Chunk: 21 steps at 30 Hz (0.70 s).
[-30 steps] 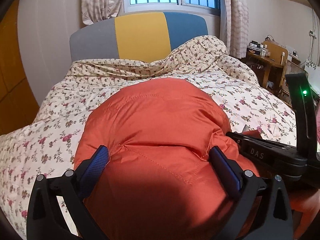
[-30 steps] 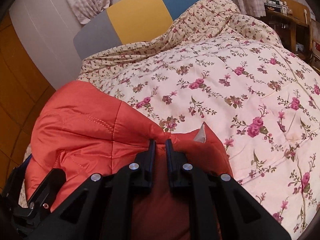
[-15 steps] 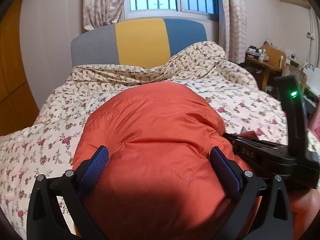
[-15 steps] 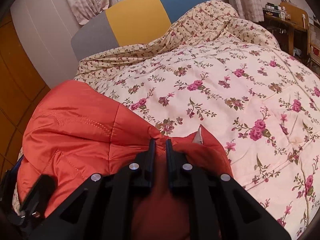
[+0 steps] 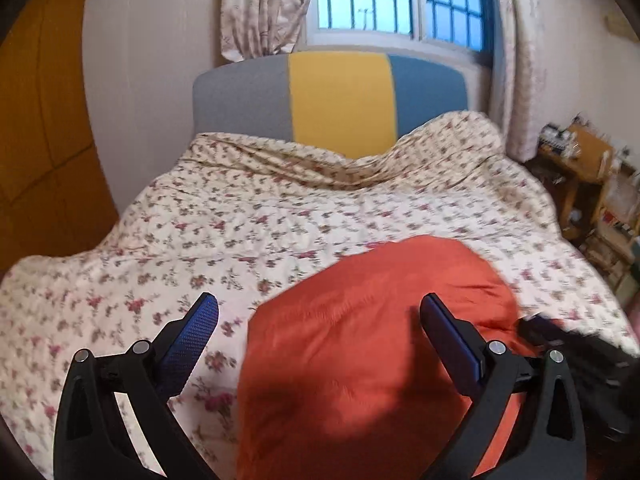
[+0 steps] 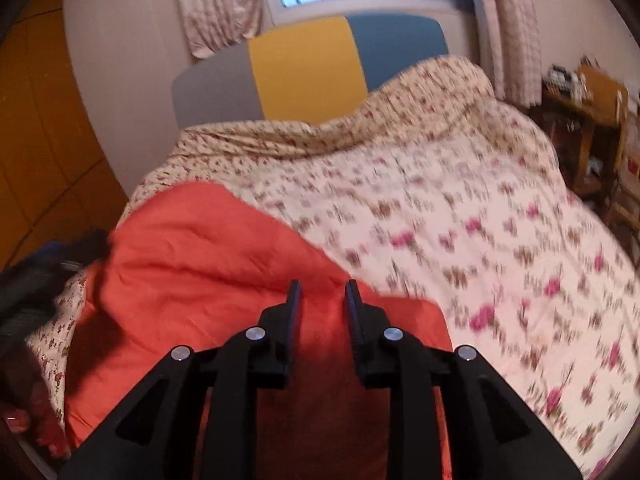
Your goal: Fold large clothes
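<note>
An orange-red padded jacket (image 5: 372, 340) lies folded into a bundle on the floral quilt (image 5: 280, 216) at the near edge of the bed. My left gripper (image 5: 320, 316) is wide open above the jacket's left part, with nothing between its blue pads (image 5: 192, 332). The jacket also shows in the right wrist view (image 6: 192, 272). My right gripper (image 6: 320, 300) hovers over its right end with the jaws a small gap apart and no cloth between them. Both views are motion-blurred.
The bed has a grey, yellow and blue headboard (image 5: 332, 96) under a barred window (image 5: 396, 4). A wooden desk with clutter (image 5: 580, 168) stands at the right of the bed. An orange wardrobe (image 5: 36, 128) stands at the left. The quilt stretches beyond the jacket.
Both grippers have pulled up and back from the jacket. The right gripper has let go of the cloth it pinched. The jacket now lies lower and flatter on the quilt.
</note>
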Motion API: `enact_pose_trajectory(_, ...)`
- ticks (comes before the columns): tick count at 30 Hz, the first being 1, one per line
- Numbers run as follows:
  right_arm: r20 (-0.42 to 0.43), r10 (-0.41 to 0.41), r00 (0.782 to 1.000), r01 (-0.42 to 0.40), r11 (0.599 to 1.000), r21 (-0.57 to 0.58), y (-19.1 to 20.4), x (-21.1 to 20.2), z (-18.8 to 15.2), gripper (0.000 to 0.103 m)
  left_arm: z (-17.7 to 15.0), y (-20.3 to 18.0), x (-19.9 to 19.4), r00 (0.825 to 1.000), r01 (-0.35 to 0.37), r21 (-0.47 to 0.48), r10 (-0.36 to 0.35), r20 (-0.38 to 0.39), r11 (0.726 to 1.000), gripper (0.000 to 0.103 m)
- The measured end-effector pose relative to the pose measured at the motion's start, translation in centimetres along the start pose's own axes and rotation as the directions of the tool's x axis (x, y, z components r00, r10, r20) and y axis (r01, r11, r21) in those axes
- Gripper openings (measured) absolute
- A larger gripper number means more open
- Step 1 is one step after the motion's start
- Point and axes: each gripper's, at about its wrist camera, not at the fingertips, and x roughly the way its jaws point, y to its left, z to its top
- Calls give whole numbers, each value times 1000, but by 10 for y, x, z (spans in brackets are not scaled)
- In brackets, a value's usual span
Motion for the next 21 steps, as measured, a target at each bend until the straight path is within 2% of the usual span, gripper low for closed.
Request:
enact_pose_trajectory(3,-22,2,1000,-3,999,-48,12,13,14,22,1,-6,20,999,-16,7,16,-36,1000,100)
enact_pose_trajectory(6,-101,-1,995,-3,999,-43,10,42,11,23,-3,-8,34,997,-7,4,8,-80,1000,100)
enact_pose_trajectory(8,-140,18,990,-19,1000,-6,3,58,2,21,-8,-5,45,992,46,-28,-49,-119,999,100)
enact_pose_trajectory(9,-138,19,990,-19,1000,2,1,61,1,21,-11,-1,56,982,90,-65,-100,-158,994,100)
enact_pose_trajectory(11,-152,14,988,-13,1000,7,1,67,-2,21,-13,4,69,973,109,-91,-125,-193,990,100)
enact_pose_trajectory(16,-191,-31,981,28,999,-15,2,89,-4,21,-18,-11,87,971,62,-33,-68,-231,998,100)
enact_pose_trajectory(21,-195,-50,980,48,999,-17,0,99,-8,21,-24,-10,99,970,62,-30,-68,-234,998,100)
